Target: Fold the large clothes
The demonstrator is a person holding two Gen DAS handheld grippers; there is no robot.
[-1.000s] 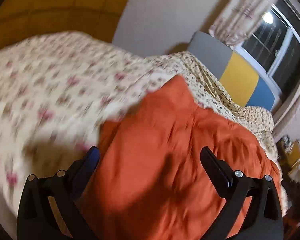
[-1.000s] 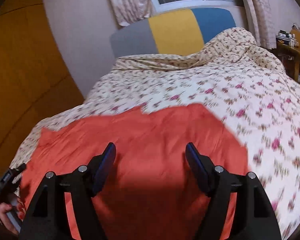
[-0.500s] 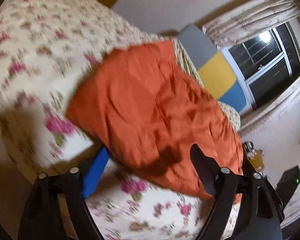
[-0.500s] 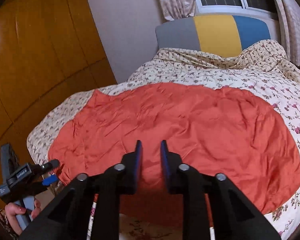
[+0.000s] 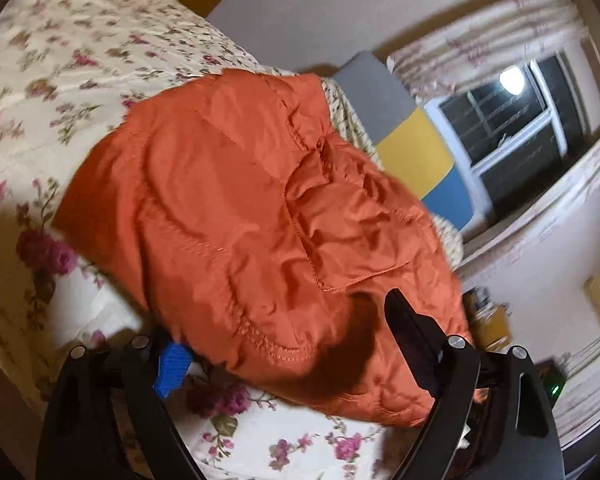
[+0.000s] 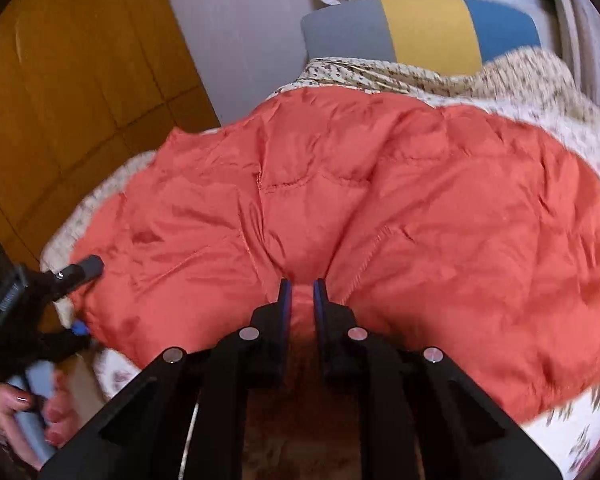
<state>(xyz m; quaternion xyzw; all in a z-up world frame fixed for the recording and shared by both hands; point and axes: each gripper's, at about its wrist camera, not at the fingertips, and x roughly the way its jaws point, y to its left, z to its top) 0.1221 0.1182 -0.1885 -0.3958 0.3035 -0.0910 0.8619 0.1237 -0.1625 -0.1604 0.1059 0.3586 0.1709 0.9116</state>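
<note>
A large orange quilted garment [image 5: 260, 216] lies spread on the floral bed [image 5: 60, 80]; it also fills the right wrist view [image 6: 380, 208]. My left gripper [image 5: 284, 344] is open, its jaws straddling the garment's near hem, one finger under the edge. It shows at the left of the right wrist view [image 6: 76, 300], open at the garment's corner. My right gripper [image 6: 300, 296] is shut on a pinch of the garment's near edge, and the fabric puckers toward it.
A grey, yellow and blue headboard [image 6: 420, 28] stands at the far end of the bed. A wooden wardrobe [image 6: 60, 80] is on the left. A window with curtains [image 5: 520, 112] and a cluttered side table [image 5: 488, 320] are to the right.
My right gripper closed from wide open onto the garment's near edge. My left gripper swung to the garment's corner and now straddles its hem, still open.
</note>
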